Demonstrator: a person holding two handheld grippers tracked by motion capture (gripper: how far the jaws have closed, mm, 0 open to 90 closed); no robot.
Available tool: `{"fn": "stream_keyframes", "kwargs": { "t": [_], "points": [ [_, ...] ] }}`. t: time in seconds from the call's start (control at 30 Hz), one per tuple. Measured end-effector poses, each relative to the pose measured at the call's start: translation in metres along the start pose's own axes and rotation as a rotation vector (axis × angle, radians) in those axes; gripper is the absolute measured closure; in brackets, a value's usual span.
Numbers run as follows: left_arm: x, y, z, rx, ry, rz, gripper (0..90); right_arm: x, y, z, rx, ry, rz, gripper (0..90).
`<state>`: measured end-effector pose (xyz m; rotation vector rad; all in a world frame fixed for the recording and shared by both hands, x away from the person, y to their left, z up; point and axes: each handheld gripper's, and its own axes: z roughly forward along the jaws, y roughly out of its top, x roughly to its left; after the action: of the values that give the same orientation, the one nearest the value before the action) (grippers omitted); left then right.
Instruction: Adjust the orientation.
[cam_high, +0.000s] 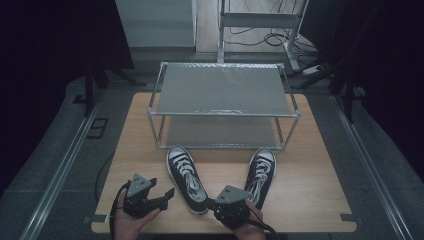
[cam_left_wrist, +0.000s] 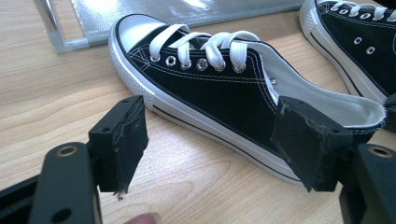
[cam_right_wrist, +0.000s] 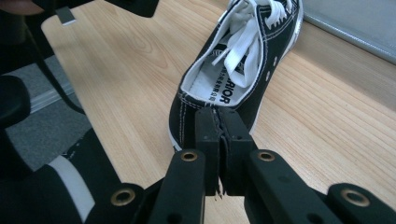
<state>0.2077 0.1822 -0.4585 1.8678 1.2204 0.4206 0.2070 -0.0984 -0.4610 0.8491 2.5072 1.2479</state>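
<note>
Two black canvas sneakers with white laces lie on the wooden table (cam_high: 320, 190), toes toward a metal rack. My left gripper (cam_high: 162, 187) stands open at the front left and points at the side of the left sneaker (cam_high: 187, 177). In the left gripper view that sneaker (cam_left_wrist: 219, 88) lies just beyond the wide-apart pads, untouched. My right gripper (cam_high: 244, 200) is at the heel of the right sneaker (cam_high: 261, 172). In the right gripper view its jaws (cam_right_wrist: 219, 119) are pressed together right against the heel rim of that sneaker (cam_right_wrist: 243, 70). I see nothing pinched between them.
A two-shelf metal rack (cam_high: 222, 114) stands on the far half of the table, both shelves bare. The left sneaker's heel lies close to my right gripper's left side. Dark floor, rails and cables surround the table.
</note>
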Motion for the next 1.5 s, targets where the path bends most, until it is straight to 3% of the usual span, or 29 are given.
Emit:
{"fn": "stream_keyframes", "kwargs": {
  "t": [0.1, 0.37, 0.5, 0.73, 0.8, 1.0, 1.1, 1.17, 1.4, 1.5],
  "points": [
    [0.0, 0.0, 0.0, 0.002, 0.0, 0.0, 26.5, 0.003, -0.001, 0.001, -0.003, -0.041, -0.036, 86.2],
    [0.001, -0.001, -0.001, 0.002, -0.002, -0.001, 26.5, -0.001, -0.003, -0.006, -0.02, -0.077, -0.012, 88.4],
    [0.0, -0.001, 0.0, 0.004, -0.007, 0.004, 26.5, -0.005, -0.006, 0.001, 0.014, -0.077, 0.0, 89.2],
    [0.002, -0.002, 0.001, 0.01, -0.003, -0.003, 26.5, 0.008, -0.008, 0.012, 0.039, -0.093, -0.065, 90.0],
    [0.001, -0.002, 0.0, 0.008, -0.003, -0.002, 26.5, 0.009, -0.008, 0.014, 0.031, -0.062, -0.035, 90.0],
    [0.002, -0.001, -0.001, 0.008, -0.001, -0.003, 26.5, 0.014, -0.007, 0.019, 0.014, 0.016, -0.004, 90.0],
    [0.003, -0.001, -0.003, 0.005, 0.004, -0.006, 26.5, 0.017, -0.006, 0.024, -0.002, 0.033, -0.006, 90.0],
    [0.004, -0.001, -0.004, 0.003, 0.007, -0.01, 26.6, 0.017, -0.004, 0.03, -0.013, 0.072, 0.023, 90.0],
    [0.009, -0.001, -0.012, -0.014, 0.016, -0.023, 26.5, 0.024, 0.002, 0.046, -0.027, 0.094, 0.028, 90.0],
    [0.011, -0.001, -0.016, -0.02, 0.017, -0.028, 26.5, 0.028, 0.007, 0.057, -0.034, 0.13, 0.047, 90.0]
  ]
}}
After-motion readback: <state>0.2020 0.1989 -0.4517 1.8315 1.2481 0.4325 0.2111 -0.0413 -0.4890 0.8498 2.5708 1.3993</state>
